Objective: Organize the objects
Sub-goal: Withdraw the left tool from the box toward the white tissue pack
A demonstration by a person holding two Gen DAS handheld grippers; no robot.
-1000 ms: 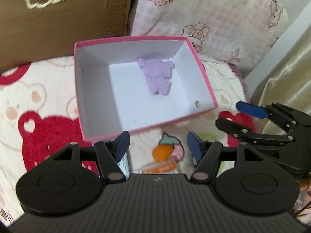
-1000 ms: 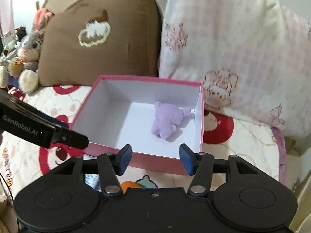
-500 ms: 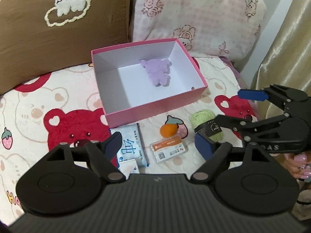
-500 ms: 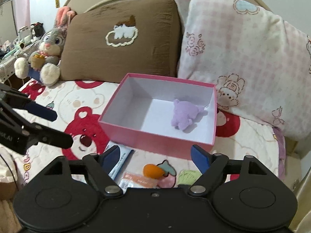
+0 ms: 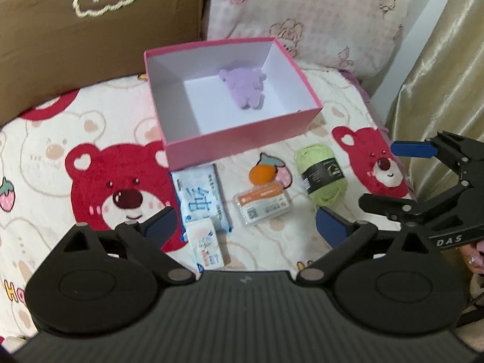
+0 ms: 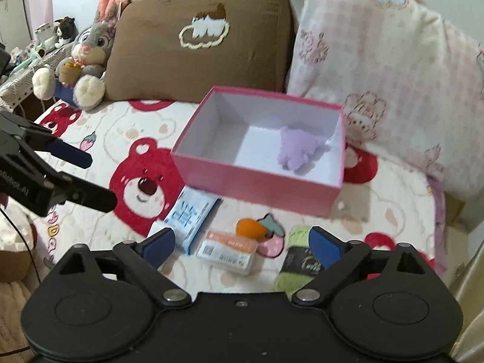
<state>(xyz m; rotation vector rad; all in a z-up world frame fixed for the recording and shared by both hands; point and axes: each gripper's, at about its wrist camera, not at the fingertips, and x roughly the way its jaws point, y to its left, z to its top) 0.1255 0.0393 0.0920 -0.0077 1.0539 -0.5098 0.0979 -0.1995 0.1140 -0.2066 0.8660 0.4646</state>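
While a second ago the pink box (image 5: 242, 139) was filling the left wrist view, it is now sitting farther off, with tissue pack (image 5: 201, 201), orange toy (image 5: 262, 174), card packet (image 5: 262, 204) and green yarn (image 5: 322, 178) lying uncovered before it. Left gripper (image 5: 245, 224): jaws have just been opening, now standing wide, gripping nothing. Purple plush (image 5: 243, 87) is lying inside the box.

Right wrist view: right gripper (image 6: 242, 242) is likewise spreading wide, empty; its right finger is partly covering the yarn. Brown pillow (image 6: 199, 45) and bunny plush (image 6: 87, 57) are sitting behind.

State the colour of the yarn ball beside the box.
Light green yarn ball with a black label; clearest in the left wrist view.
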